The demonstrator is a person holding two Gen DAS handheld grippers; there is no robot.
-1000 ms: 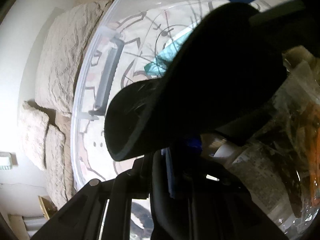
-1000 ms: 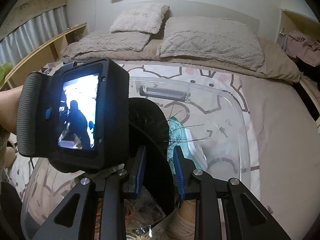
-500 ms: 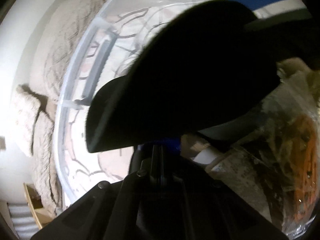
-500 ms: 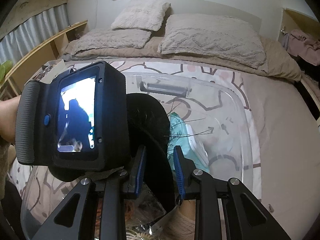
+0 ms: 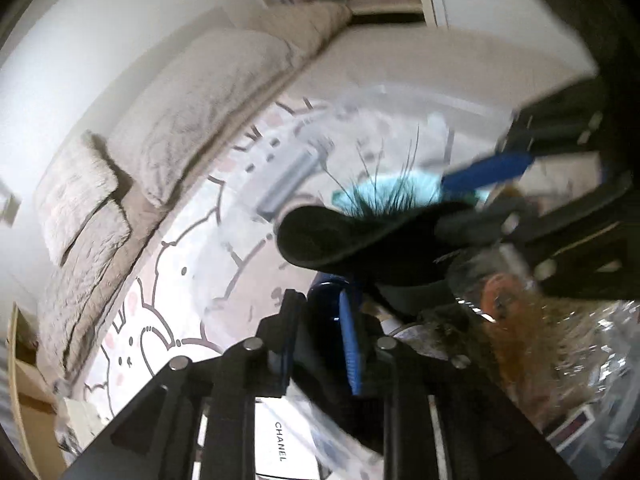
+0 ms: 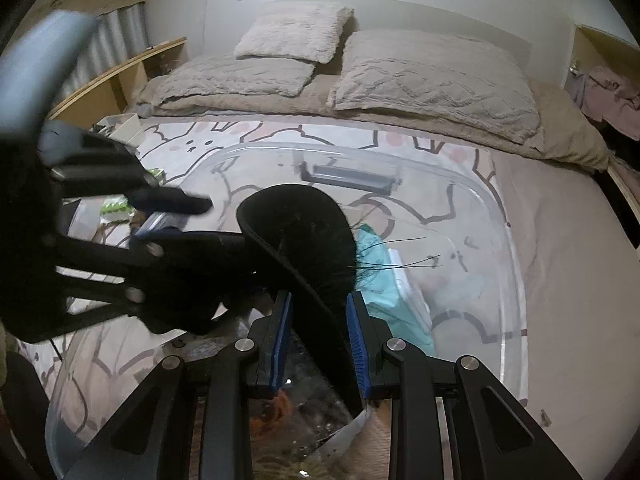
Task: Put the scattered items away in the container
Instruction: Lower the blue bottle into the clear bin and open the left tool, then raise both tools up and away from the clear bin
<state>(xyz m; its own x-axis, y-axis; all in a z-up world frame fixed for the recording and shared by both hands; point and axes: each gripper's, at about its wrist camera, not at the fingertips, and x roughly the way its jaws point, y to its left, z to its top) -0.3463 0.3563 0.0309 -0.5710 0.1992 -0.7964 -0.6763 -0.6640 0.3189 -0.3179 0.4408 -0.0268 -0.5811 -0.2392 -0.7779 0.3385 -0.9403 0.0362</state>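
Standing between right fingers (image 6: 357,332): black slipper (image 6: 304,240)

Container's far half (image 6: 460,280) free (near half cluttered); black hat (image 6: 304,240) blocks middle.

The container (image 6: 492,216) sits on the bed (image 6: 568,264), its handle (image 6: 352,178) on the wall toward the pillows (image 6: 432,80), which lie along the bed's head edge. Inside it, a slipper (image 6: 304,248) stands tilted over a crinkled bag (image 5: 560,344) near the front wall, with a folded packet (image 6: 380,276) just right of it (partly hidden). Outside the container's left wall, small items (image 6: 114,206) lie near the bed's left edge.
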